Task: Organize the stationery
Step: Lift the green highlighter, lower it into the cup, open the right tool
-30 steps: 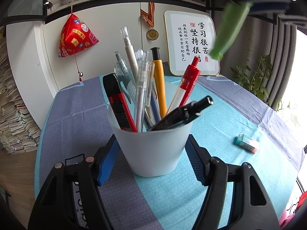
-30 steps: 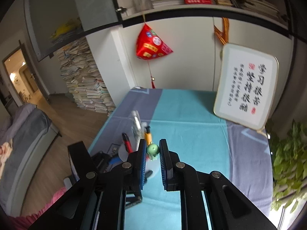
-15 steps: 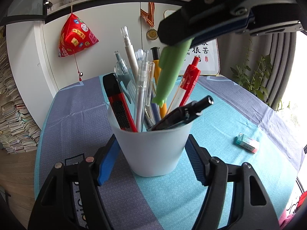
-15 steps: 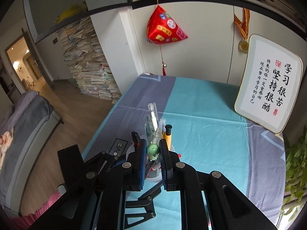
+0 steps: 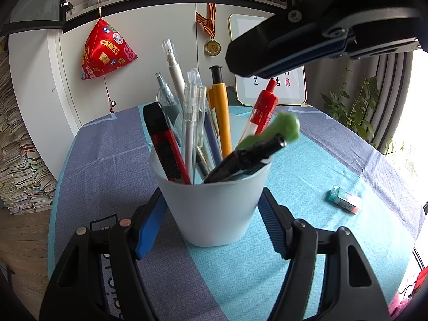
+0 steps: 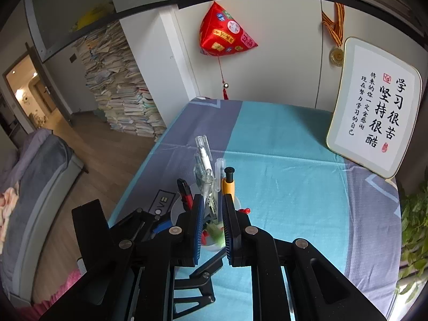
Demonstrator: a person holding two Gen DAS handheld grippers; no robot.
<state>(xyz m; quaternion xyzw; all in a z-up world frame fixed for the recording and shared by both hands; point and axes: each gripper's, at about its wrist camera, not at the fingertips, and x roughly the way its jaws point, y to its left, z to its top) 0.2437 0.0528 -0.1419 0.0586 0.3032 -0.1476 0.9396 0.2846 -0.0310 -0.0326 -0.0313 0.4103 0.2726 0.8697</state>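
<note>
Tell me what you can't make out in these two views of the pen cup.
Green pen: motion-blurred in the left wrist view, mostly behind the fingers of the right gripper in the right wrist view.
Framed white calligraphy board: largely covered by the right gripper, left wrist view.
Small mint-and-pink eraser: label too small, left wrist view.

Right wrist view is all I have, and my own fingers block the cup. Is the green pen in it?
Observer: Yes. The left wrist view shows the green pen leaning inside the white cup, blurred but clear of the right gripper.
Operator: Where in the cup does it sit?
Observer: On the cup's right side in that view, beside the black pen that rests on the rim.
Operator: Is the cup held?
Observer: The left gripper has one pad against each side of the cup.
Operator: Anything loose on the table?
Observer: One eraser lies on the tablecloth, right of the cup and apart from it.
</note>
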